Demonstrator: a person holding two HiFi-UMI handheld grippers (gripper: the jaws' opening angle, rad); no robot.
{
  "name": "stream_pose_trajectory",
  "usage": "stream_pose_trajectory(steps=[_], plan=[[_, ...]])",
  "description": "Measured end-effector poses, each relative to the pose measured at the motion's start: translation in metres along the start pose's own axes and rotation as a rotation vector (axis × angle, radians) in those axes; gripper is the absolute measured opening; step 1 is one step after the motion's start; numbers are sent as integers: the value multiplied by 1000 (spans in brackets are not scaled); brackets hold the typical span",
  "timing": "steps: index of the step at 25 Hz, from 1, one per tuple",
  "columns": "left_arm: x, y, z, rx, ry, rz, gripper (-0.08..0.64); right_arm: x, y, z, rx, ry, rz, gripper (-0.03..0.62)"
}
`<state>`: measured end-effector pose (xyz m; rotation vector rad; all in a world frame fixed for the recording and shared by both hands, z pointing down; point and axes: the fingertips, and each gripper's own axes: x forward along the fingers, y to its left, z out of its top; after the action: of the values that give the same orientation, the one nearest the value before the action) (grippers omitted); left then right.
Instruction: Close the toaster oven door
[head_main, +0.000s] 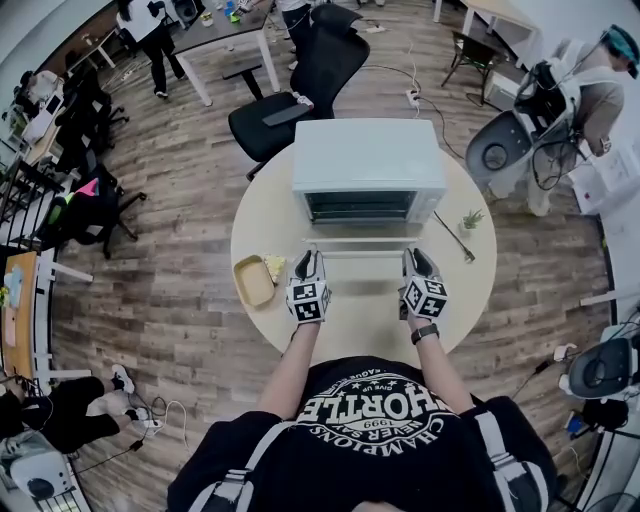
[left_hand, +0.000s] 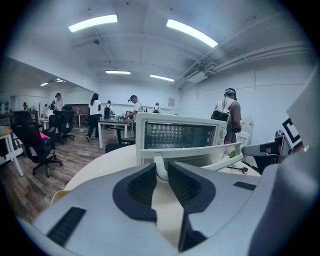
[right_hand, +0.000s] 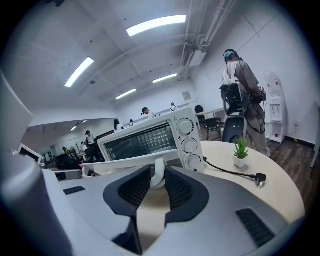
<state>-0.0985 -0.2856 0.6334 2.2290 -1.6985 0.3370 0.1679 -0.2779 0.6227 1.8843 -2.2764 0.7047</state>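
With the left gripper (head_main: 309, 258) and right gripper (head_main: 419, 257) each pinching the door handle (left_hand: 160, 167), we should lift both evenly.

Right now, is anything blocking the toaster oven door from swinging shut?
Nothing visible does. The left gripper and the right gripper each clamp the handle, and the gap between door and oven shows nothing. The plant and cable lie off to the side.
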Motion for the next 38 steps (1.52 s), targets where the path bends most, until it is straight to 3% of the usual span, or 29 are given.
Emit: stream_pose_trajectory(steps=[20,38], plan=[[7,4,24,-32,-112,41,77,10,3,25,-39,-95,40,98],[18,4,41,4,-230,64,77,21,0,42,-23,-206,74,101]])
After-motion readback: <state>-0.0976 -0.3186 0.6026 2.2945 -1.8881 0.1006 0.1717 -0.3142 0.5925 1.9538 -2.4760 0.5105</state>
